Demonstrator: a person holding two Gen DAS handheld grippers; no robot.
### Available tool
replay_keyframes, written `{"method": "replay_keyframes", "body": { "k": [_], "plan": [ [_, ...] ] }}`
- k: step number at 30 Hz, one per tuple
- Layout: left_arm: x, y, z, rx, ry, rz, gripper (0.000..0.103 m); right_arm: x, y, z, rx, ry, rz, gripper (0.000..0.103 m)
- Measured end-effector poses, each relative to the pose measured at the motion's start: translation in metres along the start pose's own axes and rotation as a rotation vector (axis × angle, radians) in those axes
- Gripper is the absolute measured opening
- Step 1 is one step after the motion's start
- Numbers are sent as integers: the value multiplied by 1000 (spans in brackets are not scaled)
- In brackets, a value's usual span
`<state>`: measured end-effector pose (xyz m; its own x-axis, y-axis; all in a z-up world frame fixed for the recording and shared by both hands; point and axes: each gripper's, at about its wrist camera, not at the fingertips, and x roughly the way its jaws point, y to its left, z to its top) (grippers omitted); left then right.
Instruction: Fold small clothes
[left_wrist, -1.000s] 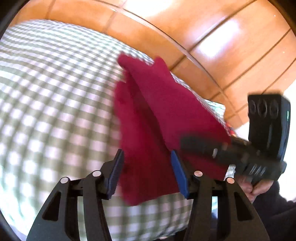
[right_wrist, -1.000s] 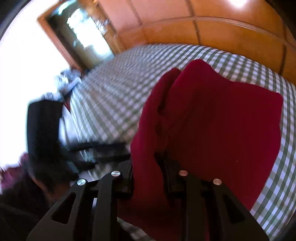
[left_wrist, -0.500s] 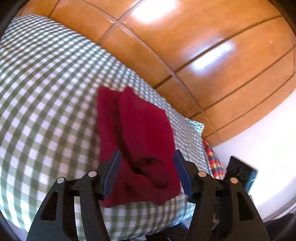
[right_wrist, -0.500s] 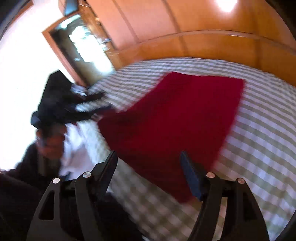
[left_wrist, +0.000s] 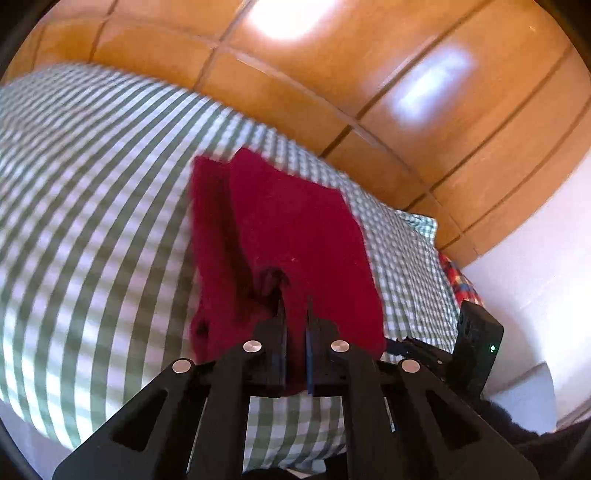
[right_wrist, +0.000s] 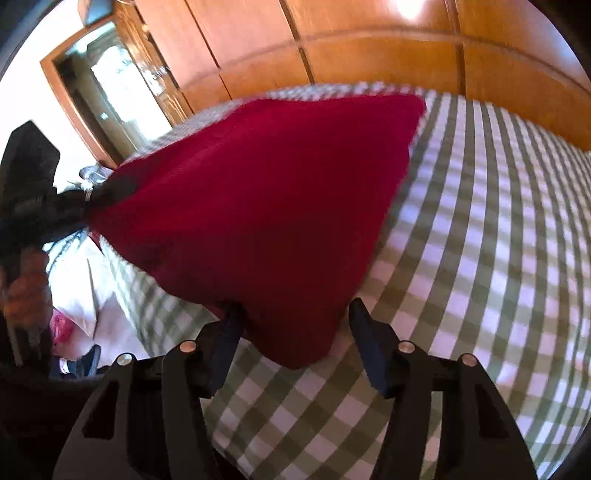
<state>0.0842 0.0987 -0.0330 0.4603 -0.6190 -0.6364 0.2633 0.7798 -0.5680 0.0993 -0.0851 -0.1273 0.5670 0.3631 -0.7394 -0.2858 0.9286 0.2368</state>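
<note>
Cloth: red garment (left_wrist: 295, 236) on green-check bed (left_wrist: 92, 206).
L gripper (left_wrist: 294, 317): pinching garment's near edge, closing.
R gripper (right_wrist: 295, 314): spread round corner, closing, pads not touching.

bed cover (left_wrist: 92, 206): green-white check
wall panels (left_wrist: 406, 110): glossy orange wood
plaid cloth (left_wrist: 458, 277): red, bed's far corner
doorway (right_wrist: 110, 99): wood-framed
</note>
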Motion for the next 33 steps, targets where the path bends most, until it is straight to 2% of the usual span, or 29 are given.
{"method": "replay_keyframes", "body": {
  "k": [2,4,6,11,15,18,22,24,26,28,29,33],
  "plan": [
    [21,22,-13,-43,47,83,6,11,-2,-6,4,15,-9,58],
    [35,41,-19,-116,70,63,6,11,1,-7,-29,10,-32,59],
    [28,41,-14,-142,43,19,7,10,3,-7,-42,20,-37,59],
    [0,25,10,-71,-37,8,9,-13,-1,-3,-78,16,-8,65],
    [-12,-2,28,24,-119,66,9,-50,-16,7,-49,-50,-16,65],
    [-11,-16,43,46,-133,67,9,-65,-23,24,-26,-112,-39,65],
    [-1,-26,55,34,-145,58,9,-46,-23,46,-3,-146,-52,65],
    [14,-36,60,62,-147,86,9,-31,-21,51,23,-136,-46,64],
    [42,-36,62,88,-98,147,9,-16,-15,50,32,-109,-21,64],
    [65,-19,54,78,-45,244,9,-4,-12,42,22,-89,-7,64],
    [74,-5,47,61,-20,263,9,0,-13,40,34,-81,9,64],
    [71,18,31,31,-65,238,9,6,-18,32,60,-80,52,66]
  ]
}}
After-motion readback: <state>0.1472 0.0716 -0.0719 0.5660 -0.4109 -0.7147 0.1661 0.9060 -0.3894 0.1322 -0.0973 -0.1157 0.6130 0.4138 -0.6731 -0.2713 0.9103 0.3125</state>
